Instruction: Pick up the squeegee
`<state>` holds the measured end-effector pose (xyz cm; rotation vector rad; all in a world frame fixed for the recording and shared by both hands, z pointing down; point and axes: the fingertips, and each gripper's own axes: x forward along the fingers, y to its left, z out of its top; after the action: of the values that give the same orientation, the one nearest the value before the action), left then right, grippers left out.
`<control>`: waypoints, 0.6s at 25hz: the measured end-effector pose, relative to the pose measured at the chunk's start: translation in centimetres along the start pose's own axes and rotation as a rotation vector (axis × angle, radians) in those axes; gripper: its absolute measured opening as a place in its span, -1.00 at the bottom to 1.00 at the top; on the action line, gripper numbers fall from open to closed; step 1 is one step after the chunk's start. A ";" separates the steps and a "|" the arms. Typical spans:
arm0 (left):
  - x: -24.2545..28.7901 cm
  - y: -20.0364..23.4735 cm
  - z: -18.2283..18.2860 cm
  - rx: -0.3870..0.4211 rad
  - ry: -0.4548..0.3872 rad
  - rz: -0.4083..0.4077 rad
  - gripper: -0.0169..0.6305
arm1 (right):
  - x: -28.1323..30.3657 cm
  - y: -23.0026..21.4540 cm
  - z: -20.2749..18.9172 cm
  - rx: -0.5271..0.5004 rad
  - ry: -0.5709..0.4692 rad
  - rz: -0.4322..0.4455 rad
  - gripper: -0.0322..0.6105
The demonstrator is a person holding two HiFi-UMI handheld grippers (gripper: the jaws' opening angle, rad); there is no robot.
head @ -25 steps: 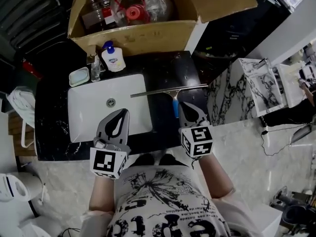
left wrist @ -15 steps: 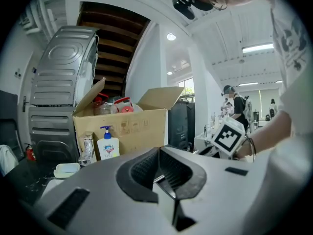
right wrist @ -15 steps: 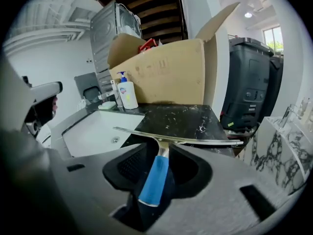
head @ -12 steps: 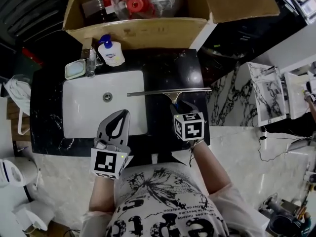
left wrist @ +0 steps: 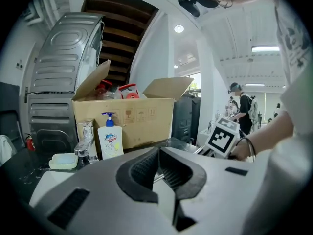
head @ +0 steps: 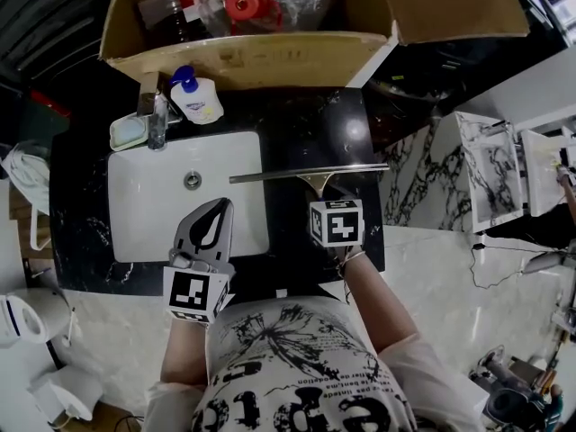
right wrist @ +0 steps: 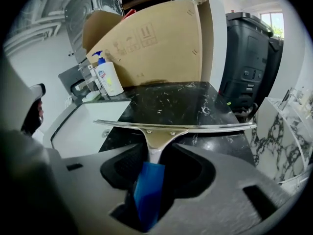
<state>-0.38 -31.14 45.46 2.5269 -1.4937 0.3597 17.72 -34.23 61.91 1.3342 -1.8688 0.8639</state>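
The squeegee (head: 306,173) lies on the black counter (head: 315,124), its long metal blade crosswise by the sink's right edge. My right gripper (head: 325,196) points steeply down over its handle, which the marker cube hides in the head view. In the right gripper view the blue handle (right wrist: 146,190) runs between the jaws of the right gripper (right wrist: 157,153), which are opening and stand wide of it; the blade (right wrist: 171,127) lies just beyond the tips. My left gripper (head: 219,205) hovers over the white sink (head: 144,232), shut and empty, and shows the same way in its own view (left wrist: 159,151).
A soap pump bottle (head: 196,100), a faucet (head: 157,115) and a soap dish (head: 129,132) stand behind the sink. An open cardboard box (head: 270,61) with bottles sits at the counter's back. A marble-patterned stand (head: 490,174) is off the counter's right edge.
My right gripper dropped and tipped down over the squeegee's handle, and its jaws went from shut to wide around it. The left gripper barely shifted.
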 end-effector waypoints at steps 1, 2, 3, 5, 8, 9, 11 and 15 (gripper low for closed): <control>0.1 0.2 -0.1 0.002 -0.004 -0.002 -0.91 | 0.2 -0.1 -0.1 0.006 0.013 -0.009 -0.37; 0.2 0.3 -0.1 0.003 -0.007 -0.004 -0.91 | 0.3 -0.2 -0.1 0.007 0.022 -0.018 -0.37; 0.2 0.5 0.0 0.003 -0.008 -0.004 -0.91 | 0.4 -0.2 -0.1 0.004 0.029 -0.027 -0.37; 0.3 1.1 0.0 0.002 -0.008 -0.001 -0.91 | 0.4 -0.2 0.0 -0.006 0.037 -0.044 -0.38; 0.5 1.6 -0.1 -0.007 -0.004 0.003 -0.91 | 0.5 -0.2 0.0 -0.017 0.045 -0.053 -0.38; 0.5 1.7 -0.2 -0.008 -0.003 0.002 -0.91 | 0.6 -0.2 0.0 -0.020 0.047 -0.052 -0.38; 0.5 1.8 -0.3 -0.008 0.000 0.001 -0.91 | 0.6 -0.1 0.0 -0.028 0.049 -0.049 -0.39; 0.2 2.0 -0.1 0.000 -0.002 0.006 -0.91 | 0.5 -0.6 0.1 -0.008 0.021 -0.054 -0.48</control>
<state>-2.02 -32.19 45.66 2.5238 -1.5020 0.3583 18.13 -34.73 62.38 1.3593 -1.8098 0.8396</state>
